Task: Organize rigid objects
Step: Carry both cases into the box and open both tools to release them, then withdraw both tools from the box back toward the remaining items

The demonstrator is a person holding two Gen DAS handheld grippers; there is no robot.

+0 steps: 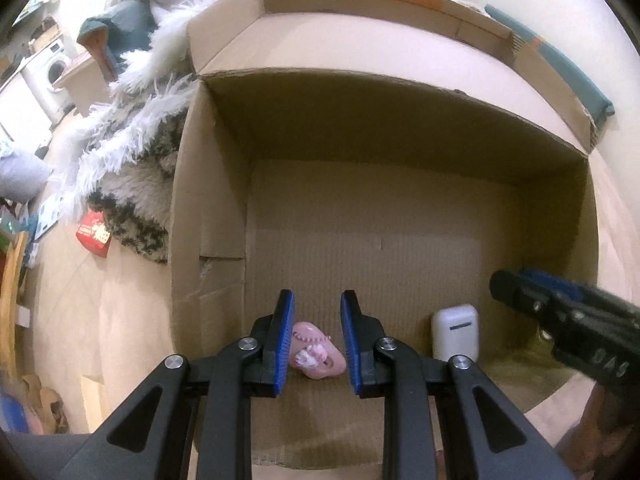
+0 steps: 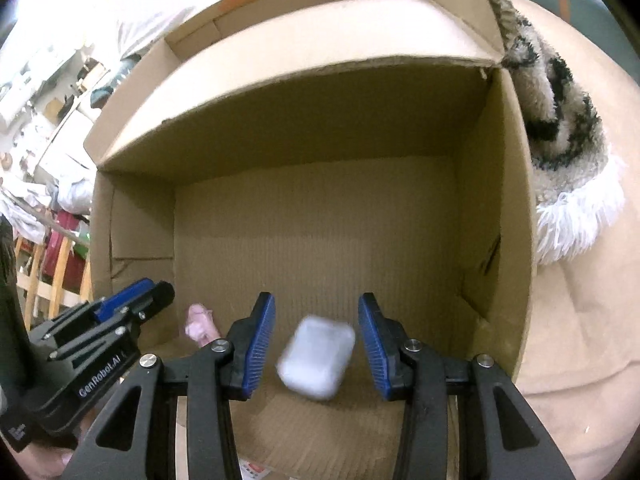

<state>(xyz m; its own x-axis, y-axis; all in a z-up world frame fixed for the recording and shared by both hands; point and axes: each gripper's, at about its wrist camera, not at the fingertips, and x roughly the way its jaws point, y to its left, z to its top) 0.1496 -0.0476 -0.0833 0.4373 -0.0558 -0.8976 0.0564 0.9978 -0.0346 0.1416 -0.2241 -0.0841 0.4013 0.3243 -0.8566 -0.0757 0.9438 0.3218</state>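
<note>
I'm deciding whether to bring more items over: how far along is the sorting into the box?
Done: the pink trinket and the white earbud case are both inside the cardboard box. In hand: nothing. The left hand-held gripper and the right hand-held gripper hang over them, jaws apart, pads touching neither. Left: only a red packet shows outside the box.

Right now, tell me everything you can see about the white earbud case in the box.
The white earbud case is a small, rounded, glossy plastic shell, lid closed, with a dark seam line visible from the left wrist view. It sits inside the cardboard box, blurred between the open fingers of the right gripper, which do not touch it.
</note>
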